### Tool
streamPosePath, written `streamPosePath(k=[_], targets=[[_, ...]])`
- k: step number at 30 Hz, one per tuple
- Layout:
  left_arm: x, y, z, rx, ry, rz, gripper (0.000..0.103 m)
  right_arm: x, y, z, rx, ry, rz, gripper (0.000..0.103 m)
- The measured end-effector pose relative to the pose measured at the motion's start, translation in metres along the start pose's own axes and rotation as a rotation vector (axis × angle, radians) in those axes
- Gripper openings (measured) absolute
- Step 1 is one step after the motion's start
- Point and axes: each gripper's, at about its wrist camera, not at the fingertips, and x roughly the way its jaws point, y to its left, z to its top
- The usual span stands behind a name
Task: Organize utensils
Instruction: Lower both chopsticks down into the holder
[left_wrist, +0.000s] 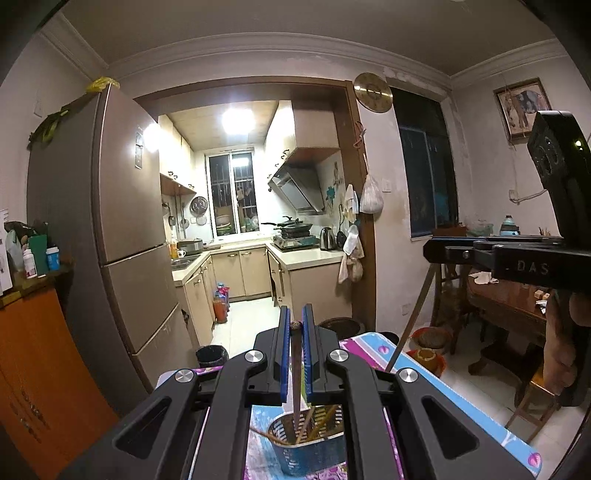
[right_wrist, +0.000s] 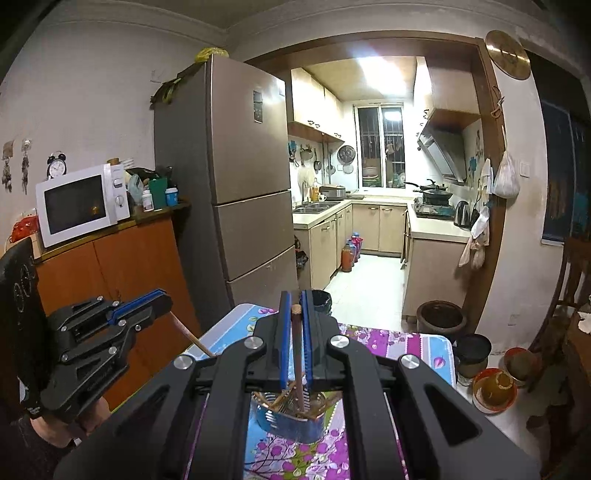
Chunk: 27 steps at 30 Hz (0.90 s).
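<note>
My left gripper (left_wrist: 295, 325) is shut on a dark wooden chopstick (left_wrist: 296, 373) that hangs with its tip inside a blue slotted utensil holder (left_wrist: 306, 450) on the table. My right gripper (right_wrist: 294, 306) is shut on another brown chopstick (right_wrist: 297, 358) whose tip is inside the same holder (right_wrist: 291, 421). The holder has several chopsticks in it. The right gripper shows in the left wrist view (left_wrist: 436, 251), its chopstick (left_wrist: 410, 321) slanting down. The left gripper shows in the right wrist view (right_wrist: 162, 299), its chopstick (right_wrist: 192, 338) slanting down.
The table has a purple and blue floral cloth (right_wrist: 388, 343). A fridge (right_wrist: 243, 177) and an orange cabinet (right_wrist: 122, 266) with a microwave (right_wrist: 81, 203) stand to the left. Bins and pots (right_wrist: 439, 317) sit on the floor by the kitchen doorway. A wooden table and chairs (left_wrist: 509, 306) stand to the right.
</note>
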Motion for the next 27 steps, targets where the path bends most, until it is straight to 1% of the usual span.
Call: streamPosePath(k=[5, 13, 27], targets=[[0.021, 0.003, 0.001, 0.000, 0.018, 0.002, 0.007, 0.028, -0.004, -0.001, 0.001, 0.033, -0.004, 0.005], [0.054, 0.006, -0.015, 0.002, 0.071, -0.004, 0.007, 0.068, -0.006, -0.015, 0.008, 0.098, -0.012, 0.005], [0.088, 0.017, -0.032, -0.014, 0.139, -0.002, 0.007, 0.102, -0.017, -0.030, 0.050, 0.165, -0.004, 0.005]])
